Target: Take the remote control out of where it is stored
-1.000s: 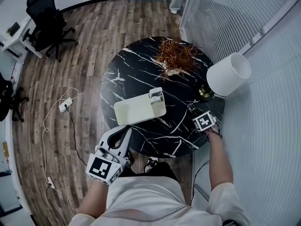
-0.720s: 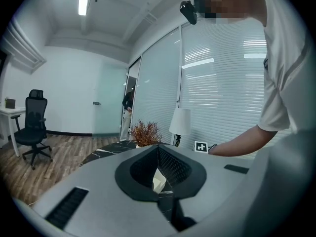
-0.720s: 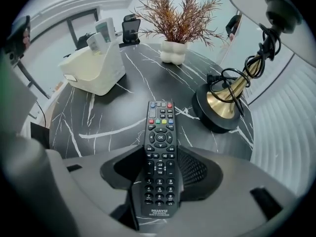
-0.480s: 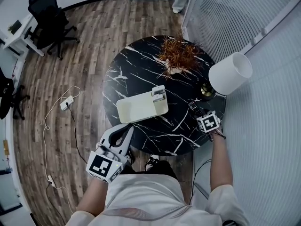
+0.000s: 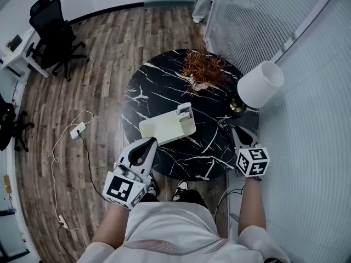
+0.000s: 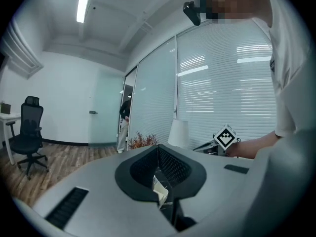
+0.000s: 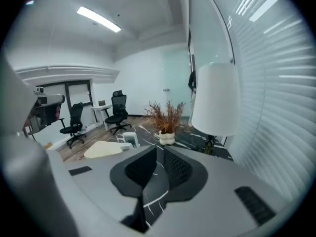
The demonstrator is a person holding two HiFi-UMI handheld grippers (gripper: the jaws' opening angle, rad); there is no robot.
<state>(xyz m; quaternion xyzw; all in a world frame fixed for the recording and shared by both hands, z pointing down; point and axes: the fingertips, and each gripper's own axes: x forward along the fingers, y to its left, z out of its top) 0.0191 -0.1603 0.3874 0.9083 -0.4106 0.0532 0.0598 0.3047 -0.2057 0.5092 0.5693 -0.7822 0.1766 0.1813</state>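
Right fingers (image 7: pixel 140 169) just closing, narrow gap, empty; remote control (image 5: pixel 222 126) on table (image 5: pixel 164 92).

Wood-plank floor (image 5: pixel 104 53), round black marble table (image 5: pixel 164 86), office chair (image 5: pixel 52 29), slatted blinds (image 5: pixel 258 15).

Table (image 5: pixel 159 86): black marble, with irregular white veins across the whole top.
Storage box (image 5: pixel 164 128): pale cream, plain, no pattern.
Remote control (image 5: pixel 223 127): black; surface detail too small to read.
Lampshade (image 5: pixel 260 84): plain white.
Dried plant (image 5: pixel 204 67): rust-brown to orange.
Vase (image 7: pixel 166 138): off-white.
Floor (image 5: pixel 98 64): grey-brown wood planks with streaked grain.
Office chair (image 5: pixel 52 29): black throughout.
Cable (image 5: pixel 55 152): white.
Blinds (image 5: pixel 263 15): white, with fine horizontal striping from the slats.
Left gripper (image 5: pixel 148 142): light grey shell and black cross-hatched pads; its cube carries black-and-white square markers.
Shirt (image 5: pixel 164 229): white.
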